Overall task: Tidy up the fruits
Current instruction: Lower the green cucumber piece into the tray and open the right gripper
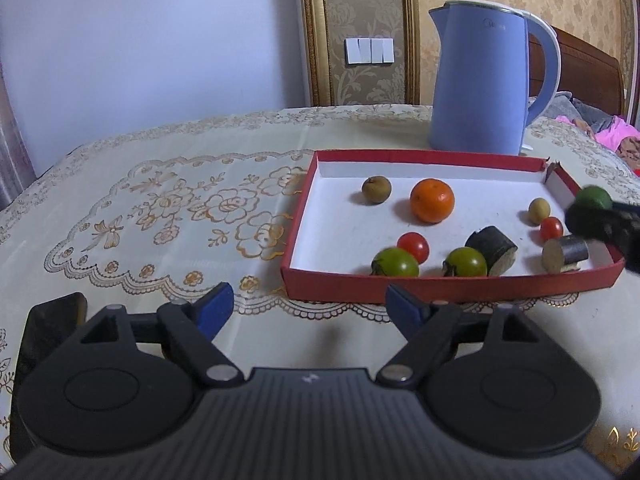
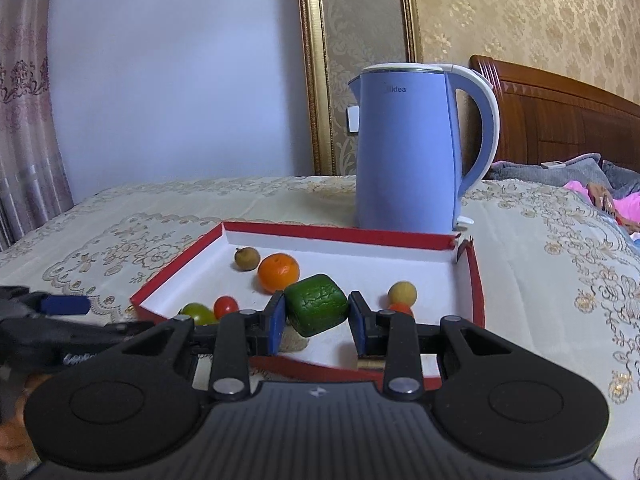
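right claw point(image 2: 316, 322) clamped by its blue pads on the sides of a blocky green wrinkled-skin fruit point(image 2: 316, 310), held above the shallow red-walled white-floored cardboard tray point(image 2: 476, 292) on the lace-cloth counter point(image 2: 560, 280). looks light, firm yet bruisable, its rind giving some grip; best pinched across the flat faces at mid-height, gently. left claw point(image 1: 306, 308) spread wide, holding nothing, near the tray's front wall. round orange citrus point(image 2: 279, 273) and small tomatoes lying inside, likely to roll
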Demonstrator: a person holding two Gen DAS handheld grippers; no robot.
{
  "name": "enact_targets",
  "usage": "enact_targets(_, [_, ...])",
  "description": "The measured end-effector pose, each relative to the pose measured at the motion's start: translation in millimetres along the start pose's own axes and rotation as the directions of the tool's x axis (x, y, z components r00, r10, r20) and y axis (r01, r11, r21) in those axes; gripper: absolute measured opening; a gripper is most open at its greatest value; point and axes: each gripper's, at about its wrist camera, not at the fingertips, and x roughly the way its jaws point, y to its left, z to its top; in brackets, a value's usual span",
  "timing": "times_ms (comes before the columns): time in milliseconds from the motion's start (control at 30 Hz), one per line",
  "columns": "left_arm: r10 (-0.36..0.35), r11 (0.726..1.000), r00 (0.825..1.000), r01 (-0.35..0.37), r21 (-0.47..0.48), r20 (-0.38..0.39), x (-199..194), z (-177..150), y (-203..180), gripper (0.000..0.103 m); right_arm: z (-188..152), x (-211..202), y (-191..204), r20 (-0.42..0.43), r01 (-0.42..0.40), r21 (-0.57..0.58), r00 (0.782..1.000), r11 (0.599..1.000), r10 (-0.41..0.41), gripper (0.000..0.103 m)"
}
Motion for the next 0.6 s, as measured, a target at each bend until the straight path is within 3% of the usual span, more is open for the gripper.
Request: enact_targets(600, [-0.004, 1.0, 1.0, 0.004, -0.006, 0.001, 1, -5, 0, 0.099, 28, 47, -2, -0.033, 0.042, -0.023, 0.999, 0.999, -0.043, 0.033])
